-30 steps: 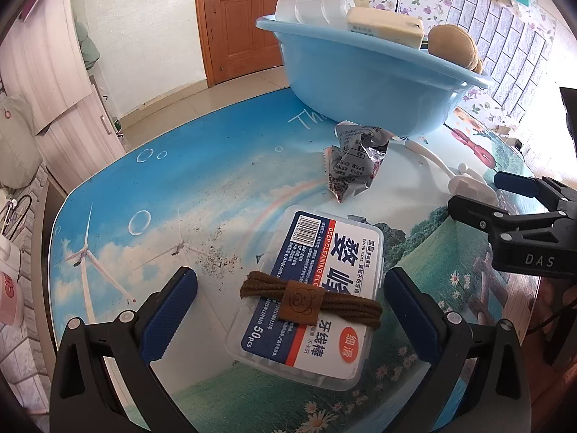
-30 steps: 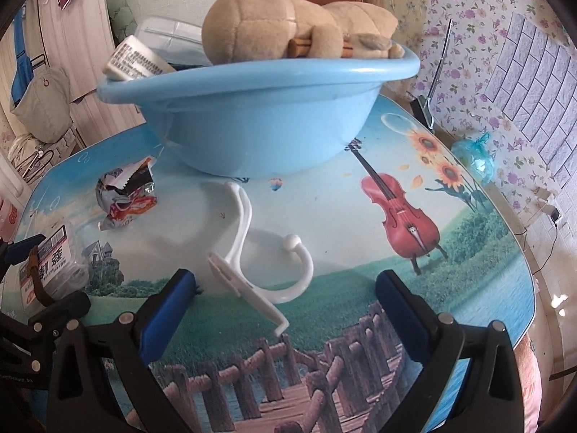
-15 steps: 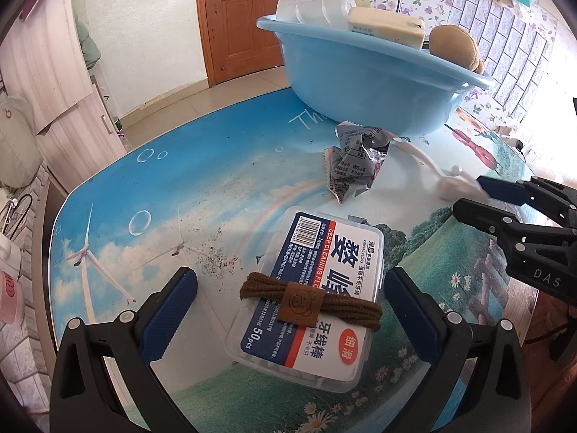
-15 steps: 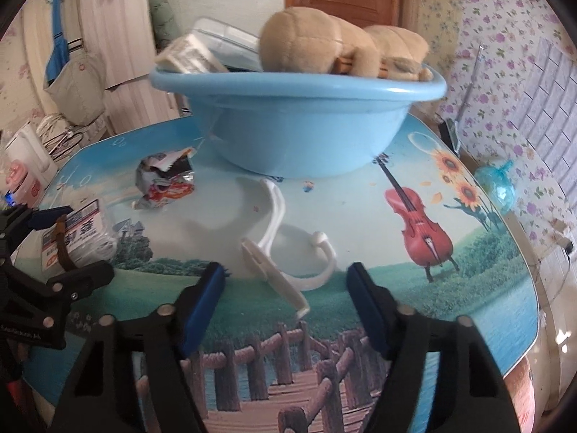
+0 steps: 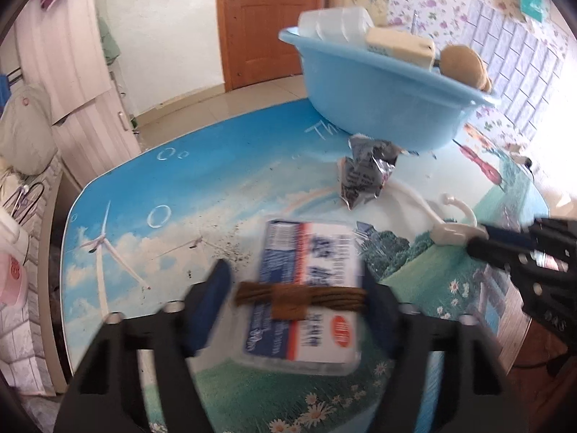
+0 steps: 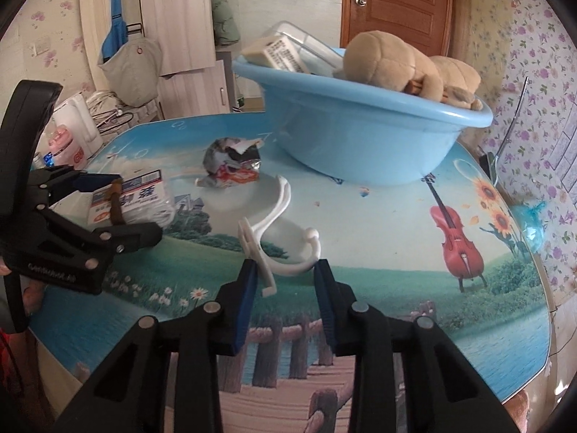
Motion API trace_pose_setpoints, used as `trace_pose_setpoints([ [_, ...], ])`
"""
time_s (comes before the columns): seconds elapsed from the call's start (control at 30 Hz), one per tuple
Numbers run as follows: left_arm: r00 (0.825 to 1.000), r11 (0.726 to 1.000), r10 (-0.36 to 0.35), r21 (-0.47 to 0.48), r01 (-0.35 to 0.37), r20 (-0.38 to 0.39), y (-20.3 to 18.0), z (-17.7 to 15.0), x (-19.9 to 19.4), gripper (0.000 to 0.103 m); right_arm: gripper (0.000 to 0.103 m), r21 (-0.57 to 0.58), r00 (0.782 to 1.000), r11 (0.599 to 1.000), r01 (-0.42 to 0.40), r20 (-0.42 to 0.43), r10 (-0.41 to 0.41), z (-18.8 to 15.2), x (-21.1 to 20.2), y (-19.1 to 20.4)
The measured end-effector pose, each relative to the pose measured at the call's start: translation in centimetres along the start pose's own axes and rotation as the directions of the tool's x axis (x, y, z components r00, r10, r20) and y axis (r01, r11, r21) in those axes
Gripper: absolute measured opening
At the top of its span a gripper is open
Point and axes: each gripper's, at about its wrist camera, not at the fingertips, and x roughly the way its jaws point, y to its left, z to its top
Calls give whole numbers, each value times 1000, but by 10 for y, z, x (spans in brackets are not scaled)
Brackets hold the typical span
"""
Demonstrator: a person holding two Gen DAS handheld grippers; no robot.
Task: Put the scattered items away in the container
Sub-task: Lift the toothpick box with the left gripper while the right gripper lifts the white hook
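Note:
A clear box of floss picks (image 5: 310, 252) with a brown hair tie (image 5: 288, 296) across it lies between the fingers of my left gripper (image 5: 294, 303). Its jaws are closing: the right pad touches the box, the left pad stands a little off it. My right gripper (image 6: 286, 278) is closing on a white plastic hook (image 6: 277, 213), and both pads touch its near end. A crumpled snack wrapper (image 6: 234, 166) lies in front of the blue basin (image 6: 360, 144). The right wrist view also shows my left gripper (image 6: 126, 209) around the box (image 6: 144, 195).
The basin holds a tan plush toy (image 6: 396, 61), a clear tub and a boxed item. The printed table (image 6: 468, 324) ends close behind both grippers. A white kettle (image 6: 79, 122) stands beyond its left edge, and a small blue object (image 6: 533, 216) sits at its right edge.
Both grippers' jaws have narrowed from wide open. The right gripper has come forward and rolled, so the hook's near end now sits between its pads. The box has turned slightly.

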Motion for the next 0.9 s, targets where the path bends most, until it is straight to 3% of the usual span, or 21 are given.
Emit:
trace_pose_setpoints([
  [0.03,1000,1000,9,-11,-9,0,0,0,0,58,12,-2,1000,1000,-22,-2,22,-1,-2,1],
  [0.07,1000,1000,11,-17,-11,1,0,0,0,58,10,-14,999,999,-38,-2,38,-2,-4,2],
  [0.17,1000,999,11,-30,-11,13,-1,-3,-3,57,9,-57,999,997,-42,15,43,-5,-10,4],
  [0.33,1000,996,4,-89,-1,28,1,-11,-12,57,7,-23,996,997,-70,50,71,-8,-20,-7],
  [0.9,997,994,2,-112,6,74,-4,-7,-57,57,3,-66,979,988,-138,139,146,-7,-50,-5],
])
